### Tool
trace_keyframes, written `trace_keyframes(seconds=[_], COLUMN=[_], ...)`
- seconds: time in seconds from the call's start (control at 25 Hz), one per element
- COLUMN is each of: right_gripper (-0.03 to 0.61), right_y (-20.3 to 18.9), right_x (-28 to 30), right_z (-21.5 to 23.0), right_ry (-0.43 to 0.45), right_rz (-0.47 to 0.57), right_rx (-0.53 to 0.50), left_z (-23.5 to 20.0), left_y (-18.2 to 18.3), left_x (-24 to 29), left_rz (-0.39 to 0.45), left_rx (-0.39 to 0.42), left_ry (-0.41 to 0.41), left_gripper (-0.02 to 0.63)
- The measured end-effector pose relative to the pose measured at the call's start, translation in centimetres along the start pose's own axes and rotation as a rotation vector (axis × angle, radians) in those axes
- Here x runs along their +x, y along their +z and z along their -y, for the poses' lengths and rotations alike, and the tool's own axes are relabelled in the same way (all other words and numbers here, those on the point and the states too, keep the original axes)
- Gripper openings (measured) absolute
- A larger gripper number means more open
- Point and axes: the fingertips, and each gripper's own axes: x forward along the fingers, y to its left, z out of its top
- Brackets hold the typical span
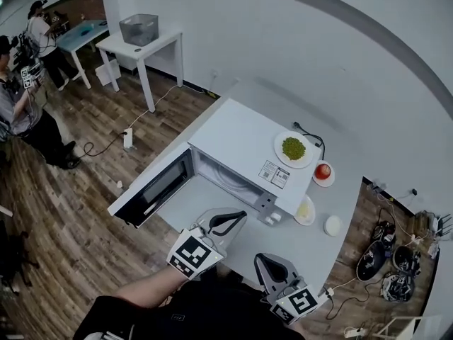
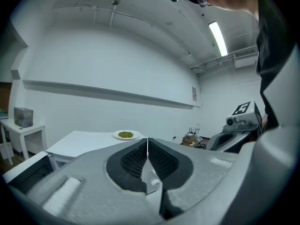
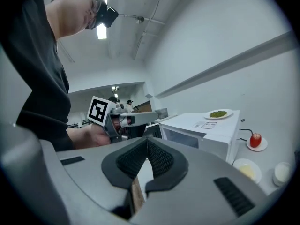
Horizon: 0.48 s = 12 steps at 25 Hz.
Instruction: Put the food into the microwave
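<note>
Left gripper [image 2: 147,142] and right gripper [image 3: 147,143], jaws together.

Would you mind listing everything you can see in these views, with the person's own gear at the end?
table: one, pale grey, centre
microwave: one, white, on the table, door open
plate of green food: one, white, atop the microwave
dish with red round item: one, white, right of the microwave
dish of yellowish food: one, white, nearer, same side
small bowl: one, white, beside that dish
side table: one, white, far left
bin: one, grey, on the side table
people: two, dark clothes, far left
left gripper: one, grey, shut, empty
right gripper: one, grey, shut, empty
</note>
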Motion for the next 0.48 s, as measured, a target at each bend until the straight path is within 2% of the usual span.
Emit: trace_keyframes(seconds=[0.2, 0.32, 0.48], right_gripper=[0.015, 0.015, 0.015], right_y=[-0.4, -0.3, -0.3], right_x=[0.4, 0.4, 0.3], right_z=[3.4, 5.4, 7.5], right_ry=[-0.034, -0.037, -0.046], right_rz=[0.044, 0.113, 0.128], right_rx=[0.053, 0.071, 0.113], left_z=[-1.6, -2.2, -2.7], left_y=[0.9, 1.5, 1.7], left_x=[6.3, 9.3, 12.5], left_rz=[-0.035, -0.049, -0.088], left_rx=[0.101, 0.124, 0.156], left_ry=[-0.071, -0.078, -0.105], left_gripper=[0.014, 0.014, 0.014])
